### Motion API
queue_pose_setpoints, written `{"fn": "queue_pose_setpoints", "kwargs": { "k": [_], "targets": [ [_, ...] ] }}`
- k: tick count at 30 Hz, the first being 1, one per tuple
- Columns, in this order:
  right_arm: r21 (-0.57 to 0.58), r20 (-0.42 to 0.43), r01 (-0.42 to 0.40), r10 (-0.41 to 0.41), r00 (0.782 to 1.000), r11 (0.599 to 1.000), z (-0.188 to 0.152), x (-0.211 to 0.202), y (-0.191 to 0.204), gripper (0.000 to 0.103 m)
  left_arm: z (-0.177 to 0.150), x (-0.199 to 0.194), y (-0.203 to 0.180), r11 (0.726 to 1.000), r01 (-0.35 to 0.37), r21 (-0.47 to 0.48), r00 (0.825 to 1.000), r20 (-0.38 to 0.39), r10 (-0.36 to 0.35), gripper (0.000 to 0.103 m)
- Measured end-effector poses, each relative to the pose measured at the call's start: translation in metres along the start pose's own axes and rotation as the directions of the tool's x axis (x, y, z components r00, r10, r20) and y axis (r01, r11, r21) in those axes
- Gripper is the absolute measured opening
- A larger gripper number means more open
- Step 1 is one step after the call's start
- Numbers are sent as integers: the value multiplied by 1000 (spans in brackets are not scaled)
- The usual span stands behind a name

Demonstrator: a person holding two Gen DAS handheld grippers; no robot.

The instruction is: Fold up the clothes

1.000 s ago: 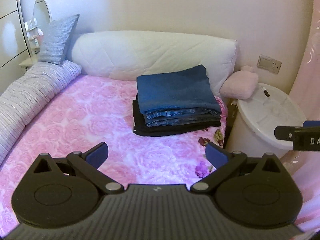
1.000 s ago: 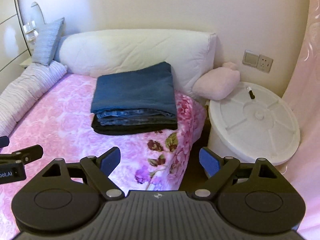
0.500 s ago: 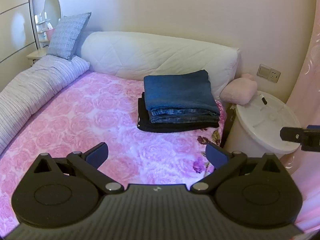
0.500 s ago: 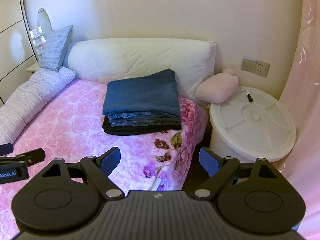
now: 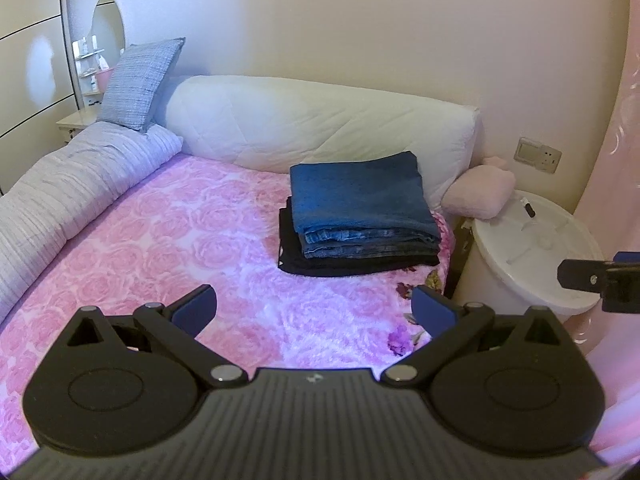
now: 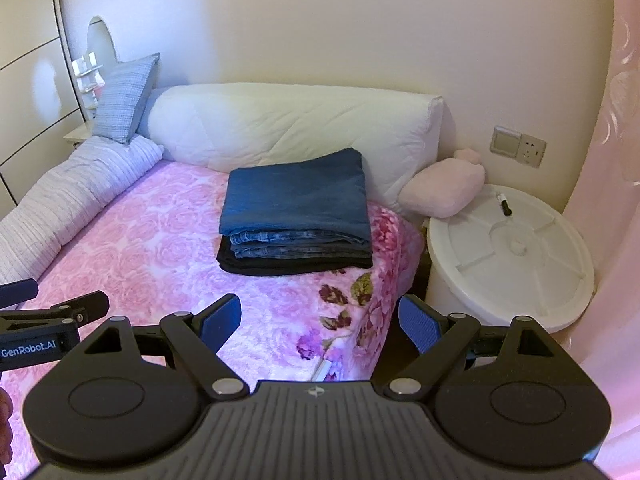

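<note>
At the far right corner of the bed [image 5: 168, 240], against the white bolster [image 5: 320, 128], a stack of folded clothes [image 5: 360, 216] is seen: denim on top, a black garment beneath. Both the left tongs [image 5: 314, 306] and the right tongs [image 6: 320, 316] are spread and empty, held above the near edge. No unfolded garment is visible; folding is judged complete or nearly so.
</note>
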State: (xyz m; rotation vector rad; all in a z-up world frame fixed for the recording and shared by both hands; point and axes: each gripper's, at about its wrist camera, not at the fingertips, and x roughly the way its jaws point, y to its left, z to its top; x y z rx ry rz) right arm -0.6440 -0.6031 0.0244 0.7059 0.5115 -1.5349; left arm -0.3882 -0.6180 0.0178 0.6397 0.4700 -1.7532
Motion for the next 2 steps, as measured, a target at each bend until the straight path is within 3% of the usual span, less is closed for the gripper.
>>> {"fn": "queue_pose_setpoints", "kwargs": {
  "k": [2],
  "targets": [
    [5,-3,2,-2,1000,1000,0,1,-1,88,-1,2,-2,1000,5,7,1000,0,-5,102]
  ]
}}
